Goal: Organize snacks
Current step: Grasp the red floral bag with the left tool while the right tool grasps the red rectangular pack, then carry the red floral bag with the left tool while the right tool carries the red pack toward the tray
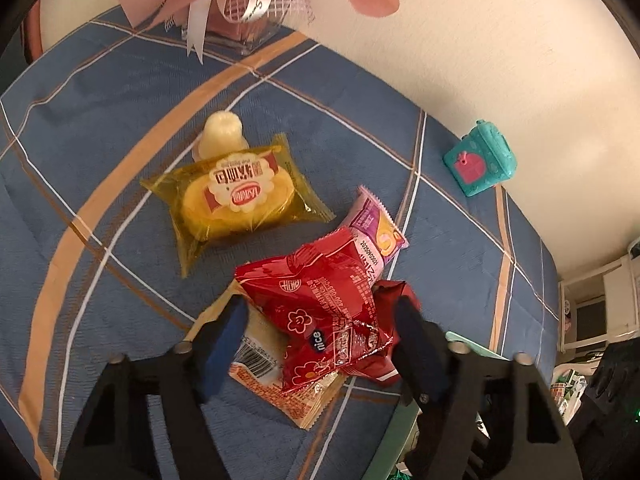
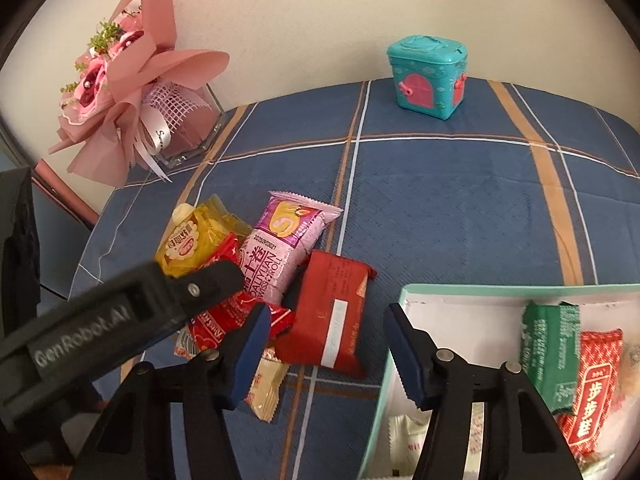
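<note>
Lying between left fingers (image 1: 224,344): red packet (image 1: 320,320)

A: Describe the support surface.
B: A table under a blue plaid cloth (image 2: 440,200) with orange and white stripes, extending ahead of the fingers.
A: Describe the boundary.
B: A plain cream wall (image 2: 320,12) stands beyond the fingertips, at the table's far edge. White shelving (image 1: 596,304) sits right of the fingers, past the cloth's edge.
</note>
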{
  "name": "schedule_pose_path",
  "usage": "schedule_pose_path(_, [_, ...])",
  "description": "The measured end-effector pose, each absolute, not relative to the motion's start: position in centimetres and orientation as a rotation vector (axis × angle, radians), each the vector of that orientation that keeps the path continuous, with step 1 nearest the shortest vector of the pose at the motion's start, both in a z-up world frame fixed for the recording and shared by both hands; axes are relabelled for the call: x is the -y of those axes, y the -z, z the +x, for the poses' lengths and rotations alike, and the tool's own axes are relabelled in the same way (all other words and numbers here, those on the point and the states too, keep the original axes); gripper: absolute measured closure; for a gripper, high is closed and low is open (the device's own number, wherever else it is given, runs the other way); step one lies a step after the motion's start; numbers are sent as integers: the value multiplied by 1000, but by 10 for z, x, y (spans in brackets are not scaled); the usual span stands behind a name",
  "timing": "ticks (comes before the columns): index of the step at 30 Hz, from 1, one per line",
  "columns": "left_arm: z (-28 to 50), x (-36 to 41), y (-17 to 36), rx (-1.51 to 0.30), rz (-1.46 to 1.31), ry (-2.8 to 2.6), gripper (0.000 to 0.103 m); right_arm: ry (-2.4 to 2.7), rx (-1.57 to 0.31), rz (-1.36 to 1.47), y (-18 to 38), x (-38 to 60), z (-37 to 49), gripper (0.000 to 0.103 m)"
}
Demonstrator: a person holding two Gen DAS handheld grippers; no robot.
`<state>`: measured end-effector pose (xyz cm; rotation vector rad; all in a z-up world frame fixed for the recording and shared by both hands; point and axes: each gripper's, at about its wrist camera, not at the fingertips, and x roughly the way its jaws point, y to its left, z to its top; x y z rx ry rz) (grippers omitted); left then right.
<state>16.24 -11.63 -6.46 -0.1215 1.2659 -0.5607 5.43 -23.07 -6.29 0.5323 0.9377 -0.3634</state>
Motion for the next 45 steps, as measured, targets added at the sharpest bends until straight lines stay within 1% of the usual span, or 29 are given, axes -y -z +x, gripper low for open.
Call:
schedule_pose_path(2, [163, 117, 66, -1265, -120, 559, 31, 362, -939, 534, 66, 231, 59, 41])
schedule_pose_path(5, [165, 116, 68, -1263, -118, 545, 42, 366, -941, 532, 71, 232, 64, 42])
schedule_pose_path(8, [166, 115, 70, -1261, -120, 546, 46, 364, -950, 540, 79, 232, 70, 43])
schedule_pose_path(11, [166, 117, 71, -1256, -113, 553, 46, 373, -950, 510, 80, 230, 74, 44])
schedule_pose_path(14, [166, 119, 74, -1258, -110, 556, 47, 380, -966, 468, 82, 226, 78, 49])
schedule_pose_path(15, [166, 120, 74, -1259, -109, 555, 47, 381, -976, 462, 84, 226, 79, 53])
schedule_pose_path(24, [166, 119, 76, -1266, -114, 549, 48, 384, -981, 507, 91, 229, 78, 60])
schedule_pose_path(28, [165, 118, 71, -1264, -122, 549, 50, 385, -975, 525, 86, 230, 75, 61])
schedule_pose_path(45, [144, 100, 35, -1235, -166, 566, 50, 389, -964, 575, 56, 229, 44, 61])
